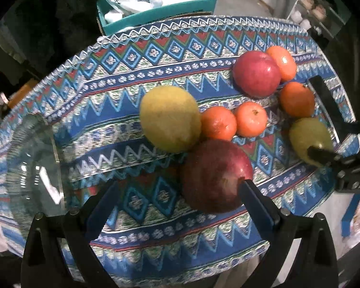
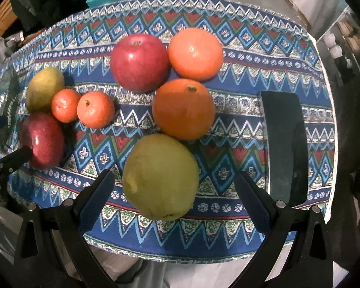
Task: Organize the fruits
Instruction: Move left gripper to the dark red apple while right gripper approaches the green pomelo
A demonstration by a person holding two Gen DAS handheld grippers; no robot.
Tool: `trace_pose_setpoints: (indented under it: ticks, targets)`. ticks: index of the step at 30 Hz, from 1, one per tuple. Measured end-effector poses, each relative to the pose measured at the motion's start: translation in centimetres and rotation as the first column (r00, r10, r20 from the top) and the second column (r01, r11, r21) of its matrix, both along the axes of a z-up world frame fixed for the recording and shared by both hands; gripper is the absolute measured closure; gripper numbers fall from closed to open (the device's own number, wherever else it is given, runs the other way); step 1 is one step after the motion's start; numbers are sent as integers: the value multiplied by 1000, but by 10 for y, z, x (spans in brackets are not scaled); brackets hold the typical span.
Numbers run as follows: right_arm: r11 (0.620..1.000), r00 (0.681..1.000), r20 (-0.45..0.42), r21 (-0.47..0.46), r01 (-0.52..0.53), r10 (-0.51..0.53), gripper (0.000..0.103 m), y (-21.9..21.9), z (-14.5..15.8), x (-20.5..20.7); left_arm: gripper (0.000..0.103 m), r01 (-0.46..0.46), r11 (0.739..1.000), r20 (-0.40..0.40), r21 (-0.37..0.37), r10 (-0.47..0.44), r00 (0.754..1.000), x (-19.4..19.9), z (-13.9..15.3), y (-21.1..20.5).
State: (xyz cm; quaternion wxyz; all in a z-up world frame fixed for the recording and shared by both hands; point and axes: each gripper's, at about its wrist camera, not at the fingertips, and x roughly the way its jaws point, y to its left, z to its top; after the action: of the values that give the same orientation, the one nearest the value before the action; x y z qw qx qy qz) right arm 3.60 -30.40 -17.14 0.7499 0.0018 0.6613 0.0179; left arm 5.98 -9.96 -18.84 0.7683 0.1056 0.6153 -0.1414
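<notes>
Fruit: eight pieces lie on the patterned cloth.
Left gripper: jaws wide apart, holding nothing; right fingertip touches the near red apple, which lies against a yellow-green pear.
Right gripper: jaws spread wide around the big pear, not clamped on it.
Glass bowl: at the cloth's left end.

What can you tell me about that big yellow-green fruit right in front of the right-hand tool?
The pear looks round and yellow-green, with dull, faintly speckled skin and a small dark tip at its near end. It lies on its side on the patterned cloth, between the open jaws of the right gripper, which do not touch it. The orange behind it seems to touch it.
</notes>
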Motion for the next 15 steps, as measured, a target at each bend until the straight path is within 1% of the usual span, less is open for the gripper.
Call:
trace_pose_setpoints:
  ticks: [4, 5, 6, 7, 9, 11, 13, 15]
  targets:
    - [1000, 1000, -7, 2, -5, 5, 3, 1, -9, 1, 2, -10, 999, -16, -31, 10, 1000, 3, -3, -4]
    - [1000, 1000, -9, 3, -3, 3, 5, 1, -12, 1, 6, -13, 999, -20, -36, 12, 1000, 3, -3, -5]
    - [1000, 1000, -17, 7, -1, 1, 8, 0, -15, 1, 7, -14, 999, -25, -44, 13, 1000, 2, -2, -7]
    - [1000, 1000, -23, 10, 0, 0, 10, 0, -17, 2, 7, -10, 999, -24, -45, 9, 1000, 1, -3, -9]
    - [1000, 1000, -31, 14, 0, 1, 11, 1, -24, 4, 7, 15, 999, -23, -41, -16, 1000, 0, -5, -18]
    - [1000, 999, -32, 6, -9, 9, 12, 3, -29, 4, 7, 20, 999, -27, -46, -22, 999, 1, -7, -22]
    - [1000, 999, -34, 2, -15, 15, 15, 5, -33, 5, 7, 12, 997, -45, -70, -16, 999, 4, -14, -26]
    - [1000, 999, -38, 4, -17, 17, 21, 5, -38, 6, 6, -2, 996, -61, -92, -3, 998, 7, -18, -26]
